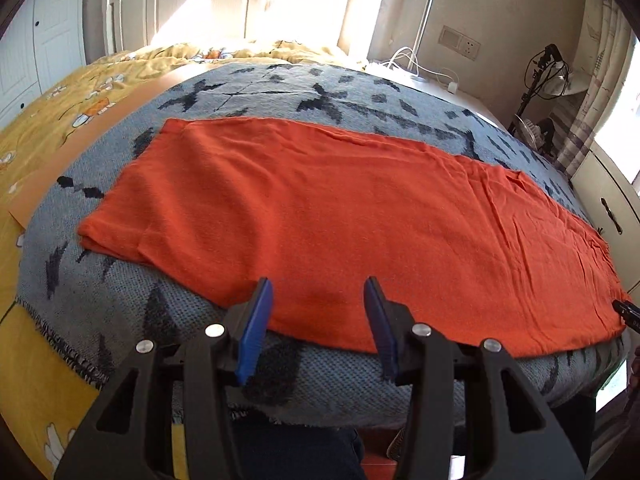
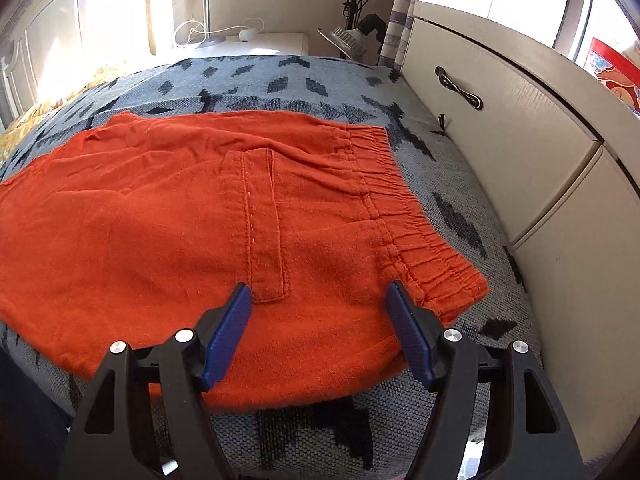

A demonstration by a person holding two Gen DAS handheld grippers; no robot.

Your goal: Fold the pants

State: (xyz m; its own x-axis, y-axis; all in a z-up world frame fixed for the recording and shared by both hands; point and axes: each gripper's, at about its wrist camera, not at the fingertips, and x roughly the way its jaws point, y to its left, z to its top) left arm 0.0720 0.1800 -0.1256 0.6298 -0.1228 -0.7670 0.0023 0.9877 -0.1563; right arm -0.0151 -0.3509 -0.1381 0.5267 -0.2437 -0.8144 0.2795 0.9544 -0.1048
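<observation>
Orange pants lie flat on a grey patterned blanket, folded lengthwise, leg ends at the left and waist at the right. My left gripper is open, its blue pads over the near edge of the leg part with nothing between them. In the right wrist view the pants show a pocket flap and the gathered elastic waistband. My right gripper is open above the near hip area, beside the waistband. A dark tip of the right gripper shows at the left wrist view's right edge.
The blanket covers a bed with yellow printed bedding to the left. A cream cabinet with a dark handle stands tight against the bed's right side. A nightstand with cables and a lamp stand stand at the far end.
</observation>
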